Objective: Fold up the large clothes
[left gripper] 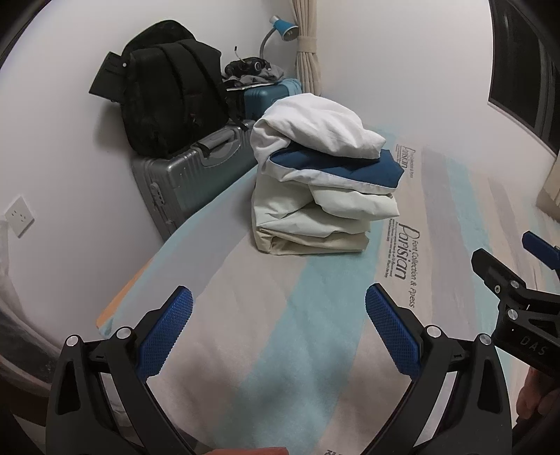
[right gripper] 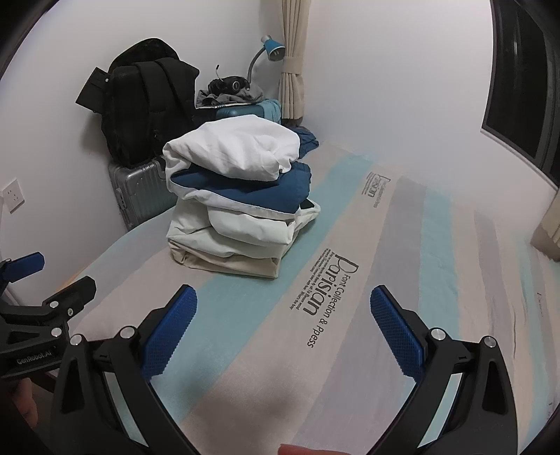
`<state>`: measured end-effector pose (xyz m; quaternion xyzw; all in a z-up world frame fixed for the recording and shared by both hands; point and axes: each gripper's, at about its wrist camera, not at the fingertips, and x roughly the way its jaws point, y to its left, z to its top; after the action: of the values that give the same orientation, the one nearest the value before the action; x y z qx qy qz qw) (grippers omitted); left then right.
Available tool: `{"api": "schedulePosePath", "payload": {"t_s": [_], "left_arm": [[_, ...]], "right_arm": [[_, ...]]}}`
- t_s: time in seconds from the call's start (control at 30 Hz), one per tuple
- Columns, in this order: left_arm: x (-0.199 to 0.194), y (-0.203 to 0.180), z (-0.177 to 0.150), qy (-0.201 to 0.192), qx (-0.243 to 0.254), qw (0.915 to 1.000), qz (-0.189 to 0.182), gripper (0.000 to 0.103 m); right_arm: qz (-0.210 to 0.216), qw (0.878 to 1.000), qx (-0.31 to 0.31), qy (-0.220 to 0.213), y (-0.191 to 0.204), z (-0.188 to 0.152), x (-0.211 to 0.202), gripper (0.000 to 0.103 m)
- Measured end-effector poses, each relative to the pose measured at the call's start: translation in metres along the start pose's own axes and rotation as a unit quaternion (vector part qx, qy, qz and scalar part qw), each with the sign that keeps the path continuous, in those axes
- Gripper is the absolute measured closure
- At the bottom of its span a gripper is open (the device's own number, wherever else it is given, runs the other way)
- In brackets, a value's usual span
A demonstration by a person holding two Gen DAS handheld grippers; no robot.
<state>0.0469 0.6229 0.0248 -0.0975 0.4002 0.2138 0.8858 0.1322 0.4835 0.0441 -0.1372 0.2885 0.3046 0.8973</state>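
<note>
We're holding both claws spread wide, left claw (left gripper: 279,325) and right claw (right gripper: 282,327), over the bed (right gripper: 350,350); only the right view's catching the blue cloth (right gripper: 307,138) behind the folded stack (right gripper: 241,196).

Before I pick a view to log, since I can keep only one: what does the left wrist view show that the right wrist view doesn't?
Only the left view: the right gripper at its right edge.
Only the right view: the left gripper at its left edge, and blue cloth behind the stack.
Both: the stack of folded clothes on the striped sheet, suitcase, backpack, lamp, and each camera's own jaws open and empty.
</note>
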Motion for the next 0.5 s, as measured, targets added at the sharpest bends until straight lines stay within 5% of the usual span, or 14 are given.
{"api": "schedulePosePath", "payload": {"t_s": [0.5], "left_arm": [[-0.0047,0.008,-0.0021,0.002,-0.009,0.9999,-0.01,0.006]], "right_arm": [[-0.004,1.0,-0.001,0.003,0.0088,-0.0025,-0.0024,0.007]]}}
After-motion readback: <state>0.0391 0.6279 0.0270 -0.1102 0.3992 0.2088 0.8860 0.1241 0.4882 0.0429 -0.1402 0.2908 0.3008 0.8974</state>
